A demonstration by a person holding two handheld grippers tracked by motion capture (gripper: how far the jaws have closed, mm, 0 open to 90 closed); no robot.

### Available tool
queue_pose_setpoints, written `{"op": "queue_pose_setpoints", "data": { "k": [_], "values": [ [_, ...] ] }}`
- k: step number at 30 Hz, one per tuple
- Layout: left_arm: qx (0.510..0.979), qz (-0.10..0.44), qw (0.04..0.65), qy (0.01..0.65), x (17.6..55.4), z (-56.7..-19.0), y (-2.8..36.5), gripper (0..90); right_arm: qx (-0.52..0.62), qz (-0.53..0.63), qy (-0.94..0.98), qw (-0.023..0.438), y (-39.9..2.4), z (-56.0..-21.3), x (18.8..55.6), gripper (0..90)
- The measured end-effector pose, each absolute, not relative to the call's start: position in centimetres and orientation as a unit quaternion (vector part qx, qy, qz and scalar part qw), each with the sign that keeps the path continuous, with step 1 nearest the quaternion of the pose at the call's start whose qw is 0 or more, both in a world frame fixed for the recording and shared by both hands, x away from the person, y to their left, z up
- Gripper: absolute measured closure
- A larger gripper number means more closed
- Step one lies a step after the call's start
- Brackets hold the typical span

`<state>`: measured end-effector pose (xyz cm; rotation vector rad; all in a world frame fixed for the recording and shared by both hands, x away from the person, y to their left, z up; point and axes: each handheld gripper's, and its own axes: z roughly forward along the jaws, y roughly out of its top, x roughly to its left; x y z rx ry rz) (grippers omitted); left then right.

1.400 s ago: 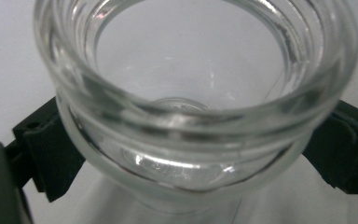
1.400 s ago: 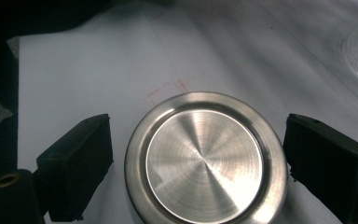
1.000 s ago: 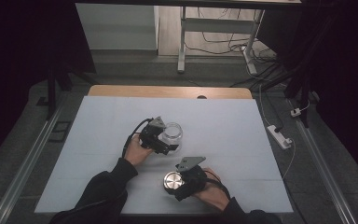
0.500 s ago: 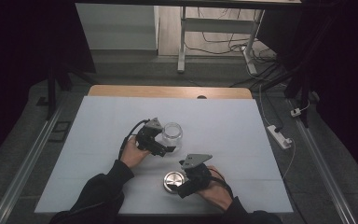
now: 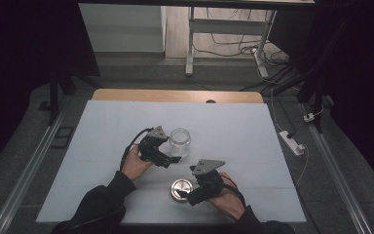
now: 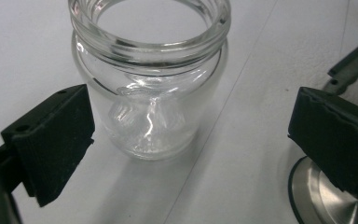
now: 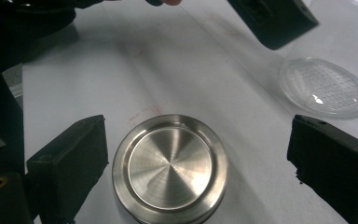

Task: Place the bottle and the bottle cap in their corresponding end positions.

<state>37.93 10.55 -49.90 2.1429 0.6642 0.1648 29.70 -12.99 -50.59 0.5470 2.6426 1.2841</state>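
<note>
A clear glass jar [image 5: 180, 141] [image 6: 149, 107] stands upright with its mouth uncovered at mid-table. My left gripper [image 5: 172, 157] [image 6: 193, 140] is open just in front of it, with the jar between its wide jaws and both pads clear of the glass. A round steel lid [image 5: 181, 189] [image 7: 170, 168] lies flat nearer the front edge. My right gripper [image 5: 190, 195] [image 7: 200, 163] straddles the lid. Its jaws have just been opening, and neither pad touches the metal. The jar's base [image 7: 324, 86] appears in the right gripper view.
The white table top [image 5: 253, 146] ends in a wooden strip [image 5: 175, 95] at the far edge. A power strip [image 5: 292, 142] and cables lie on the floor to the right. A desk frame [image 5: 190, 39] stands beyond the table.
My left gripper has drawn back a little from the jar toward the near side. My right gripper's jaws stand wider around the lid.
</note>
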Motion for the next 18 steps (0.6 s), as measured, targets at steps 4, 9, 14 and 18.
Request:
{"op": "queue_pose_setpoints", "data": {
  "k": [4, 9, 14, 18],
  "values": [
    [0.857, 0.065, 0.434, 0.27, 37.5, -49.8, 10.8, 1.6, 0.189, 0.433, 0.878, 0.078, -13.3, -50.4, 29.8, 4.3],
    [0.856, 0.055, 0.436, 0.273, 37.0, -49.9, 11.2, 1.7, 0.194, 0.437, 0.875, 0.078, -13.7, -50.2, 29.8, 4.0],
    [0.855, 0.048, 0.441, 0.268, 36.2, -49.7, 11.3, 1.4, 0.2, 0.438, 0.873, 0.072, -14.0, -50.0, 29.9, 3.1],
    [0.855, 0.047, 0.443, 0.264, 35.4, -49.5, 11.5, 1.4, 0.205, 0.44, 0.872, 0.067, -14.3, -49.9, 30.0, 2.8]
  ]
}}
